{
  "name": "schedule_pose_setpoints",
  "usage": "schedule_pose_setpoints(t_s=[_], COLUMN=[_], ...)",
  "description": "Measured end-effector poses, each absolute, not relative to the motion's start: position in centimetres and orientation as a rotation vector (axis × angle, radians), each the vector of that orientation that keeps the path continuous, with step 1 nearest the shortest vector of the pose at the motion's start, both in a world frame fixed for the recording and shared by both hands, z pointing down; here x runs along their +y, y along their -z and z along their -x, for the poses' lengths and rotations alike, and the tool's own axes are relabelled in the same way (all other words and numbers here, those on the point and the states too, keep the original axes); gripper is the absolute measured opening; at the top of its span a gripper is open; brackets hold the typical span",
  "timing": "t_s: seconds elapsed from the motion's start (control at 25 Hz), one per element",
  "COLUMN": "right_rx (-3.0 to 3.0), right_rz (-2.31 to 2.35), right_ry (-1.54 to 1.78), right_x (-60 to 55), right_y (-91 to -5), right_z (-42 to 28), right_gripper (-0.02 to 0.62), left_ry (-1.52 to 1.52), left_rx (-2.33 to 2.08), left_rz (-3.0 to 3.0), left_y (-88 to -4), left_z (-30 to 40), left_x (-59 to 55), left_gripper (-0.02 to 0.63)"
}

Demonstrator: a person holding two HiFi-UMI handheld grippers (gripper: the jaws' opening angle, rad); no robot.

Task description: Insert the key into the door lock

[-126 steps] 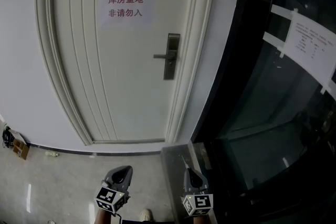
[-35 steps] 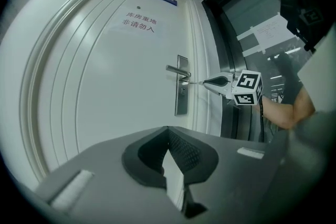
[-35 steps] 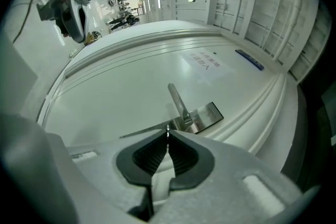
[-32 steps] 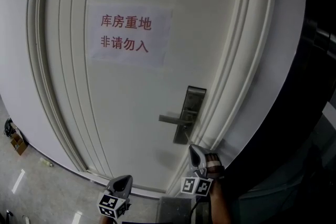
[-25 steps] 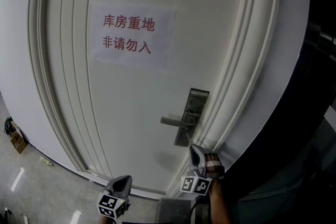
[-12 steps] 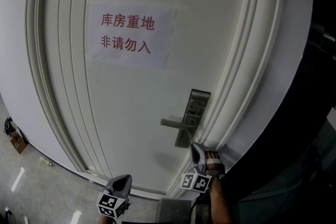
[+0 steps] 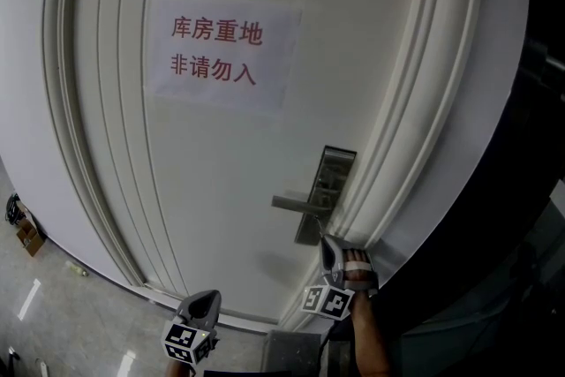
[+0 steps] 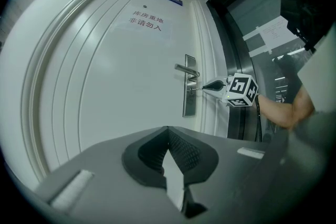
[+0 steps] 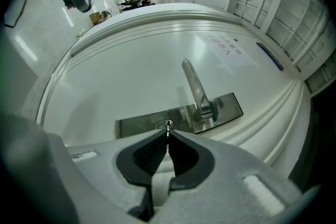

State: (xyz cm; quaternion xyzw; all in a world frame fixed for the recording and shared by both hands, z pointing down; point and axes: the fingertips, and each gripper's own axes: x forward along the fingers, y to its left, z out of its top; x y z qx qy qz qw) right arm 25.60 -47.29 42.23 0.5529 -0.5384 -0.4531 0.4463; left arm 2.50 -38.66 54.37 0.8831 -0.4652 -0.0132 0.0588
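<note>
The steel lock plate (image 7: 327, 194) with its lever handle (image 7: 298, 205) is set in the white door (image 7: 203, 172). My right gripper (image 7: 327, 248) points at the plate's lower part and is shut on a thin metal key (image 9: 167, 132). In the right gripper view the key's tip lies at the round keyhole (image 9: 166, 125) on the lock plate (image 9: 142, 123), below the handle (image 9: 195, 86). How deep it sits I cannot tell. From the left gripper view the right gripper (image 8: 206, 86) meets the plate (image 8: 189, 99). My left gripper (image 7: 202, 305) hangs low, shut, nothing seen in it.
A paper sign with red characters (image 7: 225, 49) is stuck on the door above the lock. Ribbed door-frame mouldings (image 7: 406, 146) run right beside the plate. Dark glass (image 7: 530, 216) fills the right side. Tiled floor and a small box (image 7: 26, 236) lie at lower left.
The right gripper has turned slightly while staying at the lock plate's lower part. The left gripper has stayed put. Five seconds ago both grippers were far from the door.
</note>
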Motion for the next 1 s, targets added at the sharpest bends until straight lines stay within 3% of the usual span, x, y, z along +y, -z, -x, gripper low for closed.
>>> schedule_pose_setpoints(t_s=[1.0], right_rx=[-1.216], right_rz=[-1.316], right_ry=[1.049], right_x=[-47.9], right_y=[-42.3], right_z=[-25.4], right_gripper=[0.012], left_ry=[0.094], left_rx=[-1.400], left_rz=[-2.654], left_y=[-54.9], left_z=[-1.5], left_x=[-38.5], left_gripper=[0.002])
